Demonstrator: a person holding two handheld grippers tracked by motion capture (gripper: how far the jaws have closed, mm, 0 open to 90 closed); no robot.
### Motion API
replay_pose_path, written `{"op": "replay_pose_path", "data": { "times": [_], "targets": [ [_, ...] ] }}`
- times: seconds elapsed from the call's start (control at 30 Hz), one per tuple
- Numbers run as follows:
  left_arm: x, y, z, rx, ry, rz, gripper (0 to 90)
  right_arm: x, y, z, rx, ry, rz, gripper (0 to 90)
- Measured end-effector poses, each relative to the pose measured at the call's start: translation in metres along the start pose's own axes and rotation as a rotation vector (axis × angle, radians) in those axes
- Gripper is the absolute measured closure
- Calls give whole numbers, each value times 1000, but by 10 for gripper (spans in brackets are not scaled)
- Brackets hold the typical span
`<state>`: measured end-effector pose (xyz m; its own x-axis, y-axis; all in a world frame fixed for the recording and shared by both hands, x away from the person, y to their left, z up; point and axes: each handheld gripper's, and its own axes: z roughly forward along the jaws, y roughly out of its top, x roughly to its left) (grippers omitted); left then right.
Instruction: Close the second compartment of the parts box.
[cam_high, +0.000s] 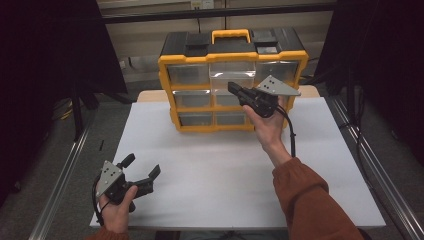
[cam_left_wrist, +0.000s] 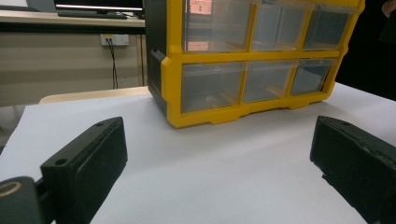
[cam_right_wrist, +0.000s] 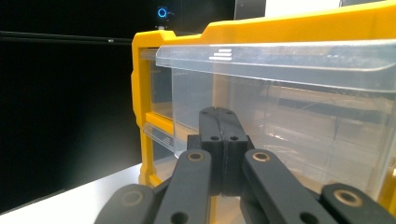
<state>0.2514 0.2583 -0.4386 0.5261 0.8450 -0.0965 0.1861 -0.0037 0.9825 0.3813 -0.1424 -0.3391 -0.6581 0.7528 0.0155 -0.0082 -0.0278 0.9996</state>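
Two grippers: I hold one in each hand over a white worktop (cam_high: 225, 170).
Cabinet: a yellow-and-black drawer cabinet (cam_high: 232, 55) stands at the far middle of the worktop, front towards me, with a yellow handle (cam_high: 230, 35) on its black top.
Drawers: clear plastic, three rows by my count in the high view; the top middle drawer (cam_high: 232, 76) stands out further than its neighbours.
Right gripper: my right gripper (cam_high: 234, 88) is raised in front of the cabinet, pointing left across the middle drawers, its tip at the front of the protruding drawer.
Right jaws: together, pad against pad, as the right gripper view (cam_right_wrist: 219, 140) shows; nothing lies between them. I cannot tell whether the tip touches the drawer.
Right hand: my right hand (cam_high: 267, 127) grips from below, an orange sleeve (cam_high: 310, 200) behind it, a black cable (cam_high: 291, 132) hanging beside the wrist.
Left gripper: my left gripper (cam_high: 141, 167) is low at the near left corner of the worktop, well apart from the cabinet, pointing towards the far right.
Left jaws: wide apart and empty; in the left gripper view (cam_left_wrist: 219, 154) bare white surface lies between them, with the cabinet's lower drawers beyond.
Left hand: my left hand (cam_high: 117, 210) is wrapped around the gripper body.
Surroundings: metal rails (cam_high: 65, 170) run along both sides of the worktop; the room beyond is dark.
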Motion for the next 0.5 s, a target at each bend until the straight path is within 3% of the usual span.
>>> {"op": "replay_pose_path", "data": {
  "times": [0.5],
  "targets": [
    [1, 0, 0, 9, 0, 15, 40, -3, 4, 6, 2, -19, -9, 900]
  ]
}}
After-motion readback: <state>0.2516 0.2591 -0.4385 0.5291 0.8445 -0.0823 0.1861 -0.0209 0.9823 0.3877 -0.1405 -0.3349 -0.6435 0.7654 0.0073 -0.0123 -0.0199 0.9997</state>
